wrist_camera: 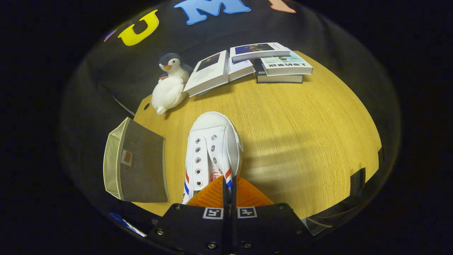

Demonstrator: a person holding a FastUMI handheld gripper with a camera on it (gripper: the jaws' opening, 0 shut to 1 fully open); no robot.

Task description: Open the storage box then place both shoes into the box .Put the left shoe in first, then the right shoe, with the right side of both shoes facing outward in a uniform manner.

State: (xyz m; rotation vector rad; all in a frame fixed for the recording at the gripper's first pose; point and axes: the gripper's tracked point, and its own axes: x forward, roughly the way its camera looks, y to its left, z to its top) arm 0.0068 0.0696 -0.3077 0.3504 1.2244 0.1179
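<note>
Shoe (212,148), white canvas with metal eyelets and red-and-blue stripes on the side, toe pointing away toward the far end of the bench (300,134), heel end at the gripper (229,187). Jaws nearly together, pinched on the thin collar edge at the rear of the shoe, one finger each side of it (only a narrow slit left between them). Whether lifted or resting on the wood: cannot tell; faint shadow bands on the wood just to the right of it. Storage box (136,166), grey fabric with pale lining and a small tag on its face, just beside the shoe on its left, apart from it, sitting at the near left corner of the bench and partly over the edge; looks tipped so one broad side faces up, opening not clearly seen. Plush penguin (170,88), white body, grey head, orange beak, beyond the box at the far left of the bench, lying close to the books. Books (247,63), several in a loose pile at the far end, some overlapping, one leaning toward the penguin, well apart from the shoe. Wood-grain bench top, bare on the right half. Dark cloth wall behind.
</note>
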